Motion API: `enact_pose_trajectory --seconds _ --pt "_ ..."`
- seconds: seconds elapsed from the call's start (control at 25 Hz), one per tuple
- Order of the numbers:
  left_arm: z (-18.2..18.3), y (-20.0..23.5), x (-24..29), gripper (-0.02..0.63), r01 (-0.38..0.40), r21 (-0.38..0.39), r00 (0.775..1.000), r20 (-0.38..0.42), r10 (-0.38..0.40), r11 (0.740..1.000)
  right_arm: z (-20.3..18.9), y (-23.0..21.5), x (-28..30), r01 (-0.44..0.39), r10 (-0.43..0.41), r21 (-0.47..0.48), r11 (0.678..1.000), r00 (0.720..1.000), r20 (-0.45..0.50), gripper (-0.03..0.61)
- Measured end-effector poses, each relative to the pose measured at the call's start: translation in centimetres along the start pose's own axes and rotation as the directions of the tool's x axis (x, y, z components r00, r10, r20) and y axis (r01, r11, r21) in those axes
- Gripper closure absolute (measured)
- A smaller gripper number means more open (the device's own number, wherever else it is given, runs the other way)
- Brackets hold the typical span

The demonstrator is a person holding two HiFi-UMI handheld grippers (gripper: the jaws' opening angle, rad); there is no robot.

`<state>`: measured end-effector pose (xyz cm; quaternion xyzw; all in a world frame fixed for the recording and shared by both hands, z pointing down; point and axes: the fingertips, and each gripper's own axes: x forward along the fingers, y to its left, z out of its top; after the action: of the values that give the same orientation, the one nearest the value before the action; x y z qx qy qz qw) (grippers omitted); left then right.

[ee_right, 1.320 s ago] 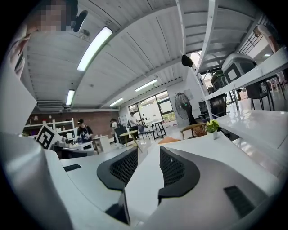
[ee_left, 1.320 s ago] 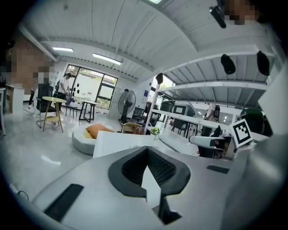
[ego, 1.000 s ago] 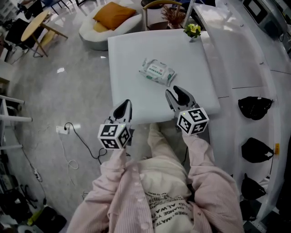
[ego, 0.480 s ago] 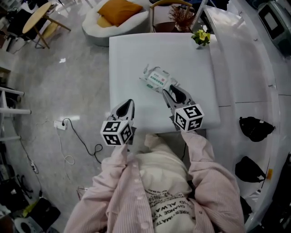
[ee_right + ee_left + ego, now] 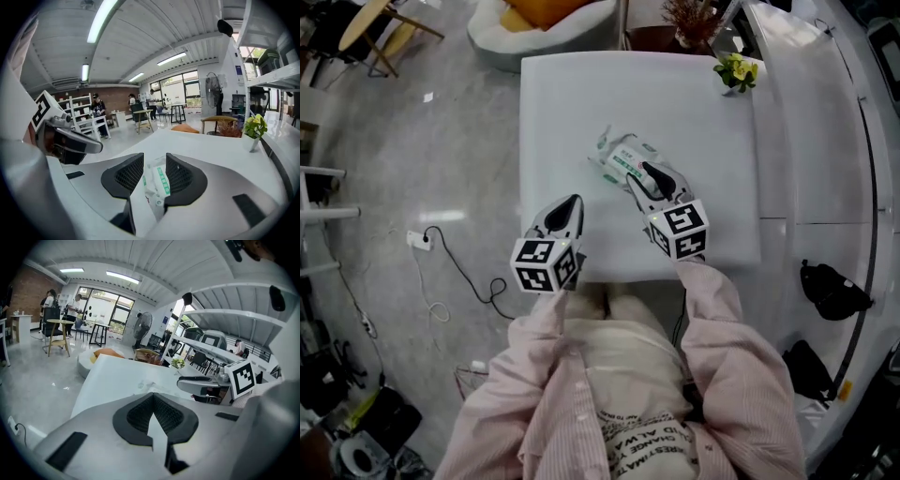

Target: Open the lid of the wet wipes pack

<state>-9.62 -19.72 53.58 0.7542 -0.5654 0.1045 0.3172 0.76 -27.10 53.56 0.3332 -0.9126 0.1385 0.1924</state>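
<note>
The wet wipes pack (image 5: pixel 622 156), white with green print, lies flat on the white table (image 5: pixel 572 94), its lid down. My right gripper (image 5: pixel 647 180) is open, its tips at the pack's near end. In the right gripper view the pack (image 5: pixel 157 182) shows in the gap between the two black pads (image 5: pixel 124 176); I cannot tell whether they touch it. My left gripper (image 5: pixel 564 212) hovers over the table's near left part, shut on nothing, a short way left of the pack. From the left gripper (image 5: pixel 152 397) the pack (image 5: pixel 143 384) appears ahead on the table.
A small potted plant (image 5: pixel 736 70) stands at the table's far right corner. A white counter (image 5: pixel 825 141) runs along the right, with black bags (image 5: pixel 834 291) below it. A cable and plug (image 5: pixel 455 272) lie on the floor to the left.
My right gripper has moved forward from the table's near edge until its tips reach the pack. The left gripper has edged forward only slightly and stays shut.
</note>
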Motion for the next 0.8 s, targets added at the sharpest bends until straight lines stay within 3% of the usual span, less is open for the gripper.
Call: enact_pose_trajectory --seconds 0.28,0.56,0.8 --pt "-1.9 1.0 3.0 0.614 0.007 -0.037 0.998 -0.062 -0.009 0.999 -2.7 0.4 3.1 -0.050 0.036 -0.129 0.990 0.993 -0.112 0.456" --pt "-3.0 2.1 5.1 0.614 0.009 -0.112 0.998 -0.064 -0.016 0.994 -4.4 0.2 5.1 -0.098 0.050 -0.256 0.962 0.981 -0.189 0.456" --pt "-3.7 2.2 6.1 0.614 0.025 -0.134 0.996 -0.076 -0.035 0.991 -5.6 -0.2 6.0 -0.097 0.018 -0.330 0.939 0.972 -0.233 0.456"
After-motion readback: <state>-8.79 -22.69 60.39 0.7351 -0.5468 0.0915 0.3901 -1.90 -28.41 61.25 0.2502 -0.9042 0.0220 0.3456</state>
